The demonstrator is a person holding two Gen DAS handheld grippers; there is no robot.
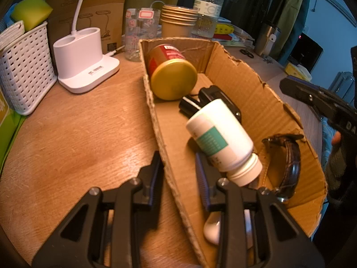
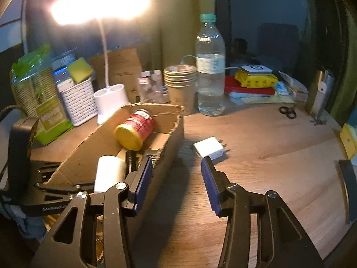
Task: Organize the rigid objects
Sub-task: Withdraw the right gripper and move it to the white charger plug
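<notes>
**Box filling up, adapter out on table**

Left gripper (image 1: 177, 156) is straddling the near wall of the box (image 1: 245, 84): one finger is sitting outside the cardboard and the other inside. Whether the pads are actually clamping the wall is not showing clearly, so I cannot tell.

Right gripper (image 2: 176, 178) is hovering over the table (image 2: 267, 156) just beside the box, its jaws standing apart with nothing between them. A white adapter (image 2: 208, 148) is lying on the wood just beyond its fingertips, outside the box, prongs pointing away from the box.

Inside the box, a red can (image 1: 171, 76) with a gold lid is lying on its side at the far end. A white bottle (image 1: 221, 138) with a teal label is lying tilted in the middle, cap towards the left gripper, over a black object (image 1: 218, 98) that I cannot identify. A watch (image 1: 290, 160) is leaning against the wall opposite the one being straddled. A small white rounded thing (image 1: 212, 230) is partly hiding under the left gripper's inner finger.

Behind the box, a lamp base (image 1: 87, 60), a white basket (image 1: 24, 67), stacked cups (image 1: 178, 22) and a water bottle (image 2: 209, 71) are standing.
</notes>
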